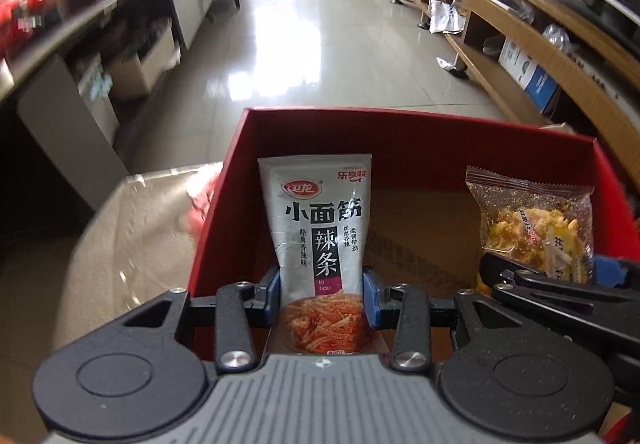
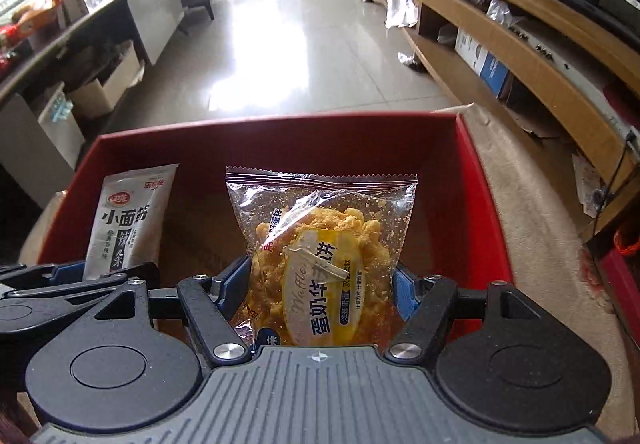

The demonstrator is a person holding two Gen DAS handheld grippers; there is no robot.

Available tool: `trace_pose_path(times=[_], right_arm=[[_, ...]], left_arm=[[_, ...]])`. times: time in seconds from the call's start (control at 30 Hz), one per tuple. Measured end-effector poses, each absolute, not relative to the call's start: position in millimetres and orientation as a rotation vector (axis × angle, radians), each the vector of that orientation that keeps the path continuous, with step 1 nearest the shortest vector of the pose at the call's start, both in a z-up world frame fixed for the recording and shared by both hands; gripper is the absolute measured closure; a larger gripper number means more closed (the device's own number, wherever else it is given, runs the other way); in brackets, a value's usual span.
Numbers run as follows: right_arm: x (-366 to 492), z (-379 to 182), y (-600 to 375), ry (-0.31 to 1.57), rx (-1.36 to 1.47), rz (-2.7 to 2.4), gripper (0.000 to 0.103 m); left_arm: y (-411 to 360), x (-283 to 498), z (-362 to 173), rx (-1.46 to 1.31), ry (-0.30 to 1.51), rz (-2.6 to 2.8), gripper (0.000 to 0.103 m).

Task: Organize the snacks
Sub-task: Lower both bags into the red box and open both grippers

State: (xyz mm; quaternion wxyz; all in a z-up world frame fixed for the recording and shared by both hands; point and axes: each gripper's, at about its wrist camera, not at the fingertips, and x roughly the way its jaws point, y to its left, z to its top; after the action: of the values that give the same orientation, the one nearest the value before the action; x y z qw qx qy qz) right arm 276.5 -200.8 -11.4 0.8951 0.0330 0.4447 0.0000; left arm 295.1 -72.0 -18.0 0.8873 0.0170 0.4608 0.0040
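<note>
My left gripper (image 1: 322, 298) is shut on a grey spicy-strip packet (image 1: 318, 228) and holds it upright over the open red box (image 1: 400, 124). My right gripper (image 2: 320, 292) is shut on a clear waffle packet (image 2: 320, 240) with yellow crumbly waffle inside, also upright over the red box (image 2: 280, 128). Each packet shows in the other view: the waffle packet (image 1: 532, 220) to the right, the grey packet (image 2: 128, 220) to the left. The box floor looks brown and bare between them.
The box stands on a beige cloth-covered surface (image 2: 532, 204). Wooden shelving (image 2: 500, 56) with boxes and bags runs along the right. A long counter (image 1: 100, 4) with cartons beneath runs along the left. Shiny tiled floor (image 1: 320, 36) lies beyond.
</note>
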Motion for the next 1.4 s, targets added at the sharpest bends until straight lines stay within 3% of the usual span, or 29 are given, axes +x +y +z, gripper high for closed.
trace_pose_path(times=[0.47,0.63,0.73,0.87,1.4], right_arm=[[282.2,-18.7,-202.8,0.957,0.055,-0.010,0.026],[282.2,-11.4,-206.7,0.937,0.086,0.002,0.024],[279.0,-0.7,-206.7,0.893,0.070,-0.009,0.016],[274.7,13.3,-211.6,0.850,0.058,-0.027,0.016],[215.8,55.8,-193.2,0.820,0.019,0.029,0.016]], left_arm=[[-77.0,298.1,-20.9,0.055,0.974,-0.004,0.067],[-70.8,295.9,-8.6,0.019,0.957,-0.002,0.061],[-66.2,293.1,1.9,-0.001,0.934,-0.005,0.058],[-61.2,286.3,14.2,-0.032,0.921,-0.025,0.050],[-6.1,215.2,34.7,-0.123,0.981,-0.043,0.040]])
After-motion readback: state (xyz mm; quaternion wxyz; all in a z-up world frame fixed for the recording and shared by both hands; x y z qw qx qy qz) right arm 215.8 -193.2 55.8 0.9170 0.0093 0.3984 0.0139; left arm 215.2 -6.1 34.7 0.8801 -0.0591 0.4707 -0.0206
